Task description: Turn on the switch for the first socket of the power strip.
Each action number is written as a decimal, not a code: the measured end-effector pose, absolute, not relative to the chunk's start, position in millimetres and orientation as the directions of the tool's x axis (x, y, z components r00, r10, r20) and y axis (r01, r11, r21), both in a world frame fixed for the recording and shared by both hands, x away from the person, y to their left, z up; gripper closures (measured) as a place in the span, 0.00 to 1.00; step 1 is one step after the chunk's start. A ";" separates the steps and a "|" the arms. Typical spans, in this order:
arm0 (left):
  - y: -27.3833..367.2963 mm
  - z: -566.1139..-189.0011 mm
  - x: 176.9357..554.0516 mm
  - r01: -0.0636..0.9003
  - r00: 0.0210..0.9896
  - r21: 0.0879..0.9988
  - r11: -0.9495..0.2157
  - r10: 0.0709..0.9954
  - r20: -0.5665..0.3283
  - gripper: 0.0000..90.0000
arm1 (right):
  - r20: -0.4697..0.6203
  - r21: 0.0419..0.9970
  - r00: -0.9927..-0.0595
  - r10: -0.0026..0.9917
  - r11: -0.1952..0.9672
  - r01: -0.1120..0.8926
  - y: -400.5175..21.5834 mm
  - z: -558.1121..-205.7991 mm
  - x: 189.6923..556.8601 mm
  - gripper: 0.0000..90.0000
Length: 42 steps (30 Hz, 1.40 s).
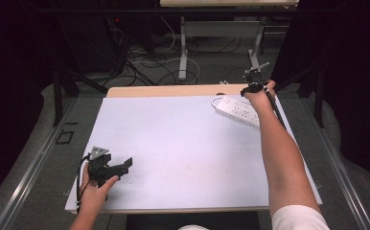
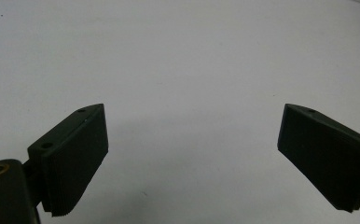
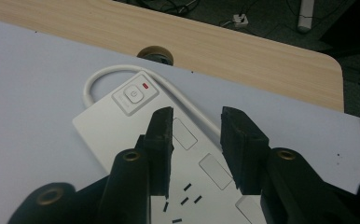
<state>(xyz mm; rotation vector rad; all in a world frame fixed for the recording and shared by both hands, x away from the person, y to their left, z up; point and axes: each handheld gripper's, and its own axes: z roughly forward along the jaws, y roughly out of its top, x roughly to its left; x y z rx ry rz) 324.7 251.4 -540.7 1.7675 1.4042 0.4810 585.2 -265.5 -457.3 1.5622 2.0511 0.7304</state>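
Right tool [image 3: 197,140] hovered over the strip [image 3: 169,154], jaws part-closed, gripping nothing; strip's long axis ran along the jaw gap. Left tool [image 2: 192,140] rested wide apart on the surface [image 2: 178,56], well away.

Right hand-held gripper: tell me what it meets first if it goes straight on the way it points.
Probably the white plastic power strip: the right hand-held gripper hangs just above its top face, jaws parted astride the blank panels behind the round power button. How far above is unclear.
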 end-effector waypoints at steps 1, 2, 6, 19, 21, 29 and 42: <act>251.2 -540.8 324.8 0.624 0.305 0.780 -0.048 0.934 -0.186 0.10 | -0.038 0.653 -0.255 0.966 0.217 0.726 -265.0 -458.2 586.0 0.73; 251.4 -540.5 324.8 0.626 0.306 0.778 -0.048 0.933 -0.189 0.10 | -0.039 0.654 -0.254 0.967 0.216 0.725 -264.5 -459.2 586.5 0.73; 251.2 -540.2 324.9 0.628 0.303 0.777 -0.045 0.933 -0.191 0.10 | -0.032 0.654 -0.261 0.965 0.217 0.725 -264.1 -462.1 588.9 0.76; 251.4 -540.8 324.7 0.630 0.292 0.776 -0.042 0.938 -0.187 0.11 | -0.013 0.622 -0.256 0.966 0.209 0.755 -266.7 -474.2 593.7 0.83; 251.8 -540.3 324.4 0.636 0.291 0.770 -0.044 0.938 -0.187 0.11 | -0.007 0.621 -0.252 0.968 0.202 0.757 -267.4 -477.7 595.0 0.83; 253.3 -541.1 324.2 0.638 0.283 0.769 -0.038 0.940 -0.189 0.12 | 0.031 0.619 -0.256 0.966 0.183 0.764 -266.8 -490.0 599.7 0.88; 253.2 -542.3 324.4 0.639 0.279 0.768 -0.035 0.942 -0.188 0.12 | 0.028 0.632 -0.296 0.955 0.213 0.745 -256.0 -503.6 606.8 1.00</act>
